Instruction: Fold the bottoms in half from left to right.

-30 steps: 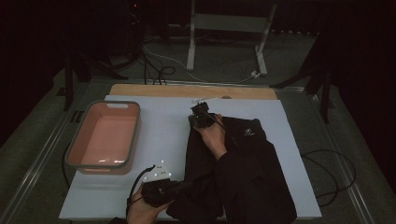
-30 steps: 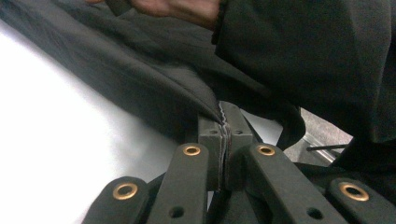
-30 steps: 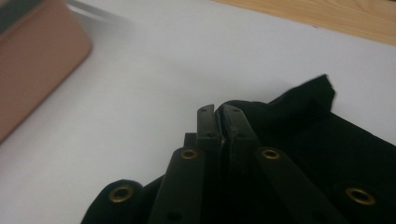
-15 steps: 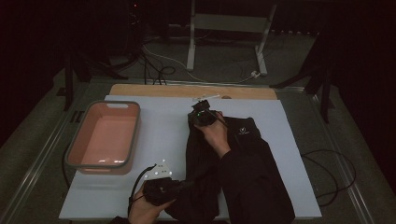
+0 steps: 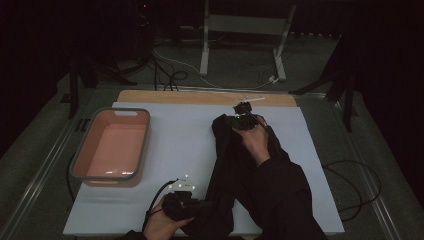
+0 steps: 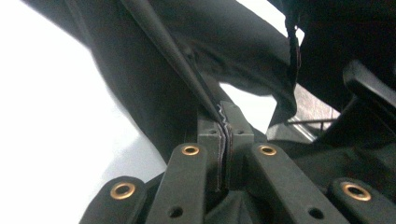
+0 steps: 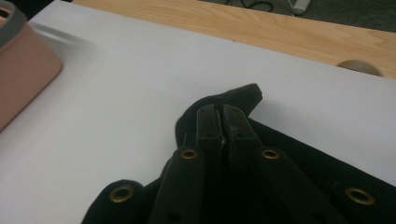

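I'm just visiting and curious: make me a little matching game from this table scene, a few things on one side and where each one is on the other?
Things:
1. pink tub
2. black garment
3. left gripper
4. wooden strip

Places or states:
a. far edge of the table
b. shut on a fold of cloth
c. left part of the table
d. stretched between both grippers

Pairs: 1-c, 2-d, 3-b, 4-a

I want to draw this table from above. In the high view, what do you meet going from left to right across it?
Pink tub → left gripper, shut on the near end of the black cloth → black cloth → right gripper, shut on the cloth's far end → bare white table top.
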Demonstrator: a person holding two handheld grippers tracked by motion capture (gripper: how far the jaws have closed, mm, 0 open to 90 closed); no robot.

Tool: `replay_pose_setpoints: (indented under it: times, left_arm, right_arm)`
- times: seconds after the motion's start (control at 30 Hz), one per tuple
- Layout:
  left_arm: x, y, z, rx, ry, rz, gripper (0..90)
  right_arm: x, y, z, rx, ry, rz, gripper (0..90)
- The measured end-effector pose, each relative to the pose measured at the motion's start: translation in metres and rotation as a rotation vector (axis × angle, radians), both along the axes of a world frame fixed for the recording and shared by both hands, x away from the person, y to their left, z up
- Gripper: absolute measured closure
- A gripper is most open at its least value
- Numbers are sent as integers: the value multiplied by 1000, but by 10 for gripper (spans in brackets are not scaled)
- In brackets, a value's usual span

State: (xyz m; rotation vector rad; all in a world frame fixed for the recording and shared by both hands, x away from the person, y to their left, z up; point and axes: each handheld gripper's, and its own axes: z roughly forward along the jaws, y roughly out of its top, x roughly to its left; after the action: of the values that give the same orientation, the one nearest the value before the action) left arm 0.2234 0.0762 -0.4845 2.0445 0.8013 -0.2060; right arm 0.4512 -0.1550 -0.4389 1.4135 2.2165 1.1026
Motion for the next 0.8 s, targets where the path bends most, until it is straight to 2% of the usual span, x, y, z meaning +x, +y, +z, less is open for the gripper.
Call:
replay_pose_setpoints:
  times: [0.37, 0.43, 0.47, 0.5, 0.6, 0.73, 0.8]
  left_arm:
    - [-5, -12, -15, 68, 51, -74, 873]
    - [-6, -13, -9, 32, 42, -82, 878]
    - [-6, -13, -9, 32, 42, -82, 879]
    - [-8, -15, 2, -15, 9, -97, 879]
    - [-9, -20, 18, -66, -31, -112, 881]
    - [-7, -31, 29, -116, -40, -144, 881]
    - [-6, -37, 31, -125, -39, -158, 881]
  right_arm:
    - [1, -27, 2, 0, -3, -37, 868]
    - [2, -30, 3, 1, -1, -37, 868]
    - [2, -30, 3, 1, -1, -37, 868]
    - [2, -32, 2, 2, -1, -39, 868]
    - [1, -40, 2, 8, -6, -40, 868]
    - [0, -48, 0, 8, 1, -55, 868]
    - [0, -54, -1, 6, 3, -58, 867]
